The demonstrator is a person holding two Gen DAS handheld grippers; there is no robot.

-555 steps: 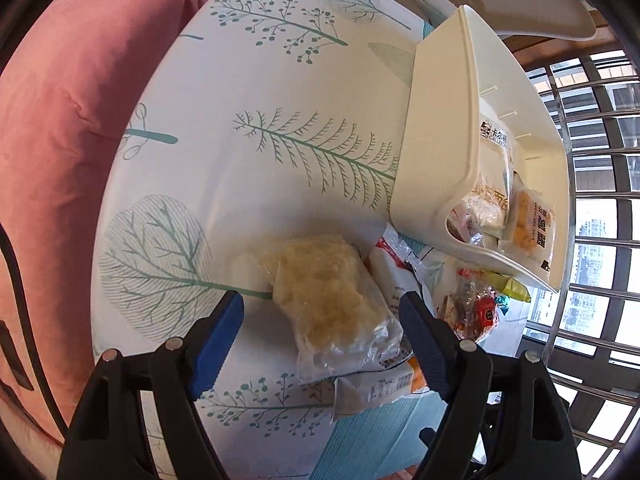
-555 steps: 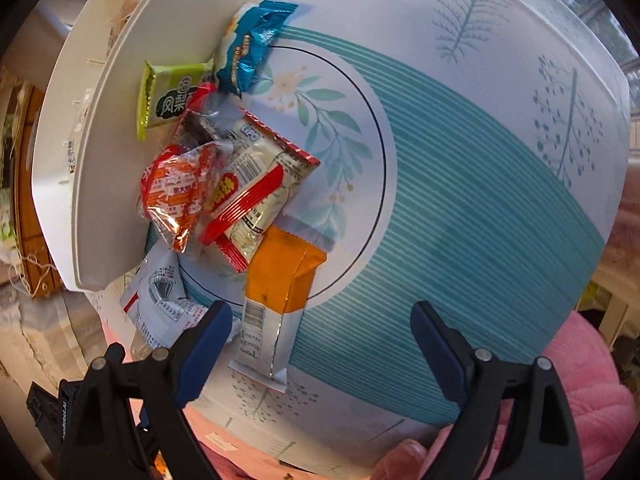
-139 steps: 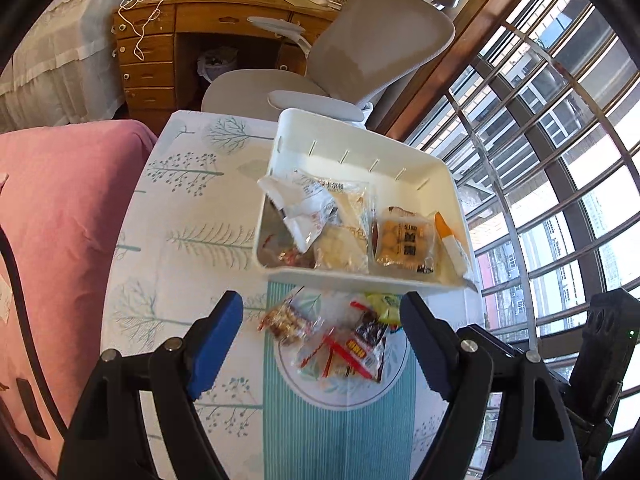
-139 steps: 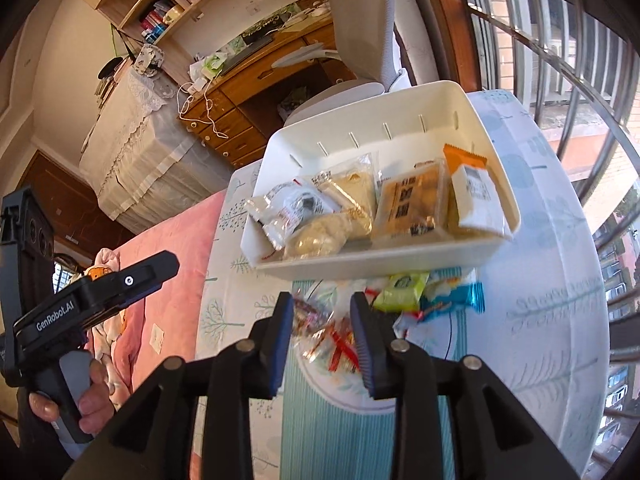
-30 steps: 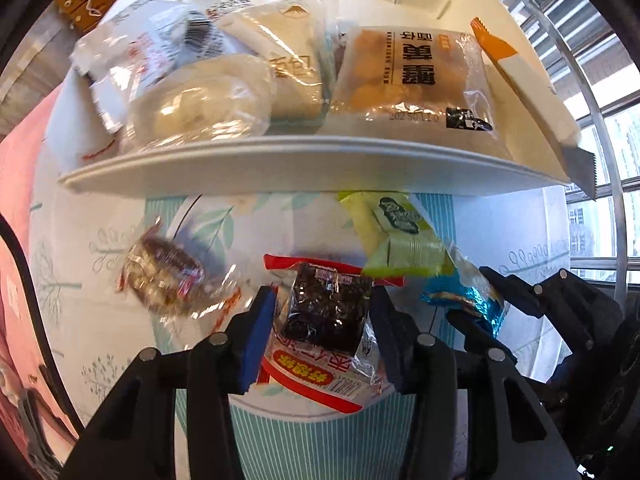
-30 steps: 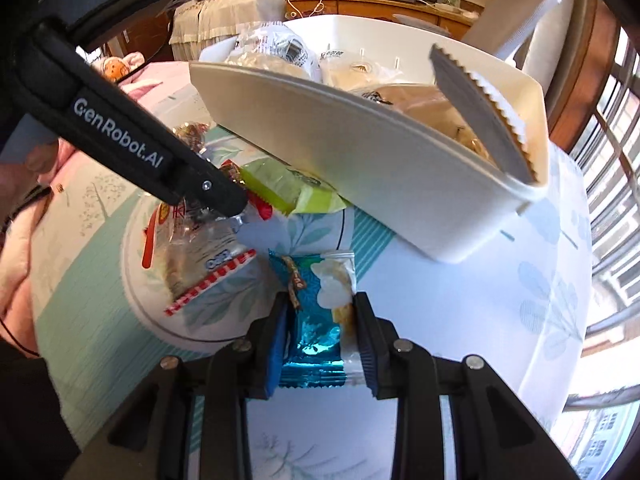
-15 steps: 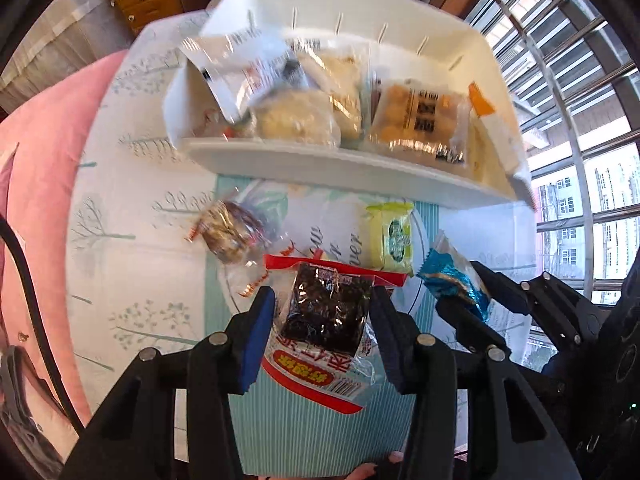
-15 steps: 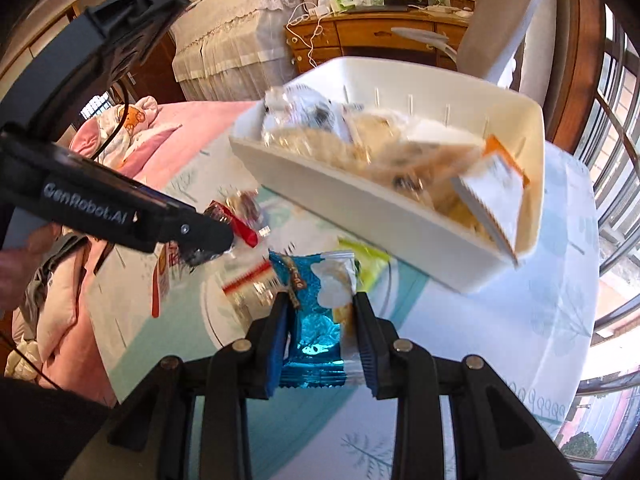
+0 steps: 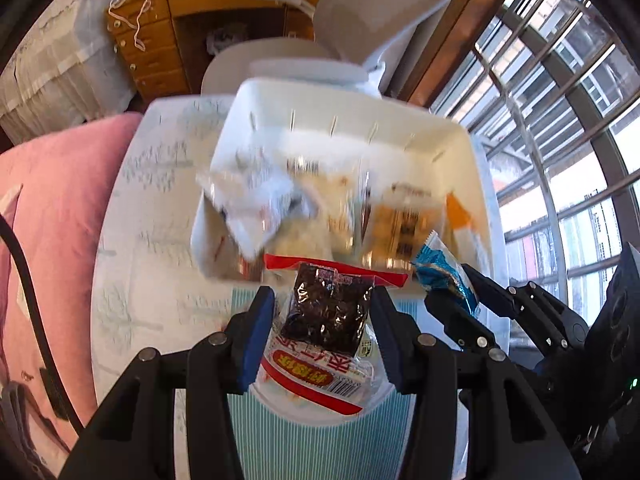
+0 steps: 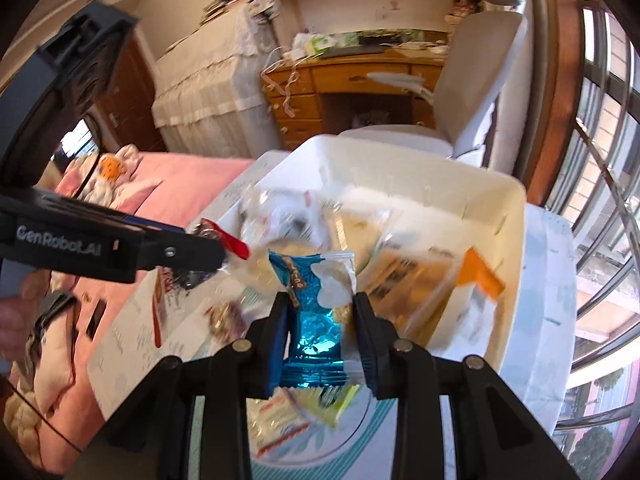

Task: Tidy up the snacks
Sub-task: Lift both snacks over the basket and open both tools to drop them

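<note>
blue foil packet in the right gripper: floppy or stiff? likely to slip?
Blue foil packet looks soft and light: its free top stands up without drooping, though the foil is crinkled. The glossy film could slip, but the right gripper pinches it across its width, so it seems secure.

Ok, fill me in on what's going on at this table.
A person is sorting snacks with a handheld gripper in each hand. The left gripper is clamped on a clear packet with a red band and a dark filling. The right gripper is clamped on a shiny blue packet. Both packets are held up in front of the white bin, which already holds several snack bags. A few small snacks remain on the table.
</note>
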